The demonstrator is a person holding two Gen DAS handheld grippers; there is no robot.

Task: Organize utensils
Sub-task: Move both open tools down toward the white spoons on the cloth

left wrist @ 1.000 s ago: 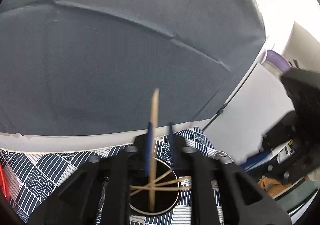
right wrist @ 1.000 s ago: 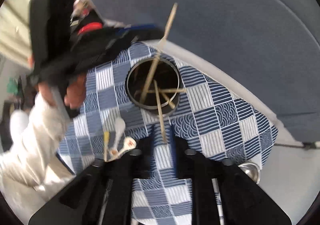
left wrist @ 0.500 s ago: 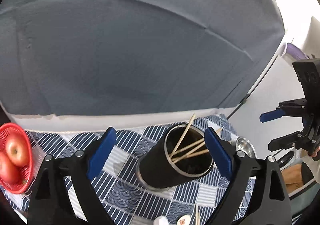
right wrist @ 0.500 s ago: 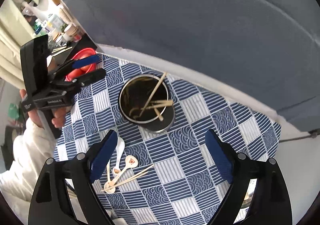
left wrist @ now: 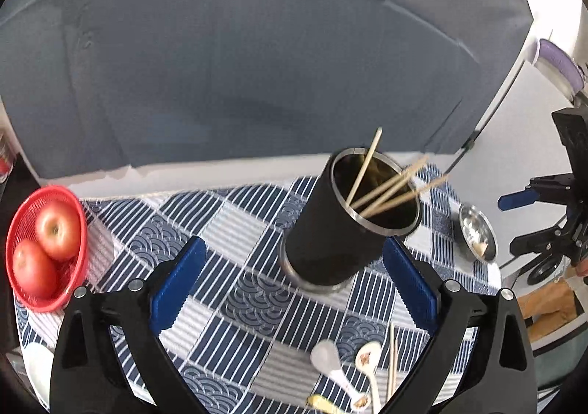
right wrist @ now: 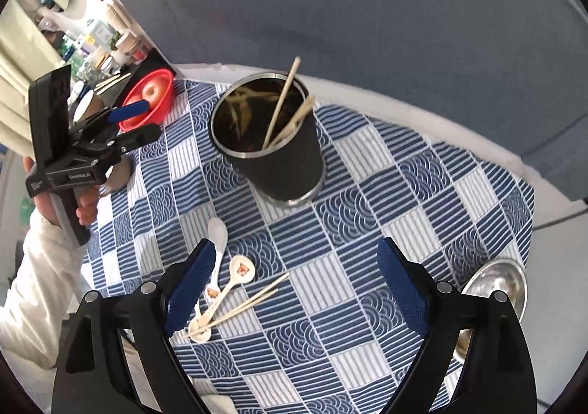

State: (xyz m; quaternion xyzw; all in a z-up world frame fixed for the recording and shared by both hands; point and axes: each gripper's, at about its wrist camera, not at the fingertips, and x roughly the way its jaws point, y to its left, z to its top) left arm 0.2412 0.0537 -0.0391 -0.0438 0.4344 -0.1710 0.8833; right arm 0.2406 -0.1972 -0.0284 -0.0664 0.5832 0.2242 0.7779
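A black metal-rimmed cup (left wrist: 338, 230) (right wrist: 273, 153) stands on the blue checked cloth and holds several wooden chopsticks (left wrist: 389, 186) (right wrist: 284, 105). White ceramic spoons (right wrist: 220, 241) (left wrist: 330, 362) and two loose chopsticks (right wrist: 250, 302) (left wrist: 392, 359) lie on the cloth in front of the cup. My left gripper (left wrist: 294, 300) is open and empty, above the cloth left of the cup; it also shows in the right wrist view (right wrist: 137, 120). My right gripper (right wrist: 294, 285) is open and empty, above the spoons and loose chopsticks; it also shows in the left wrist view (left wrist: 522, 219).
A red basket (left wrist: 77, 230) (right wrist: 163, 109) with apples sits at the cloth's left end. A small steel dish (left wrist: 476, 235) (right wrist: 496, 285) sits at the right end. A grey sofa back (left wrist: 257, 64) rises behind the table. Cluttered shelves (right wrist: 92, 46) stand far left.
Both grippers were shut on chopsticks over the cup, then opened and dropped them in. Both have since pulled back and away from the cup, empty.
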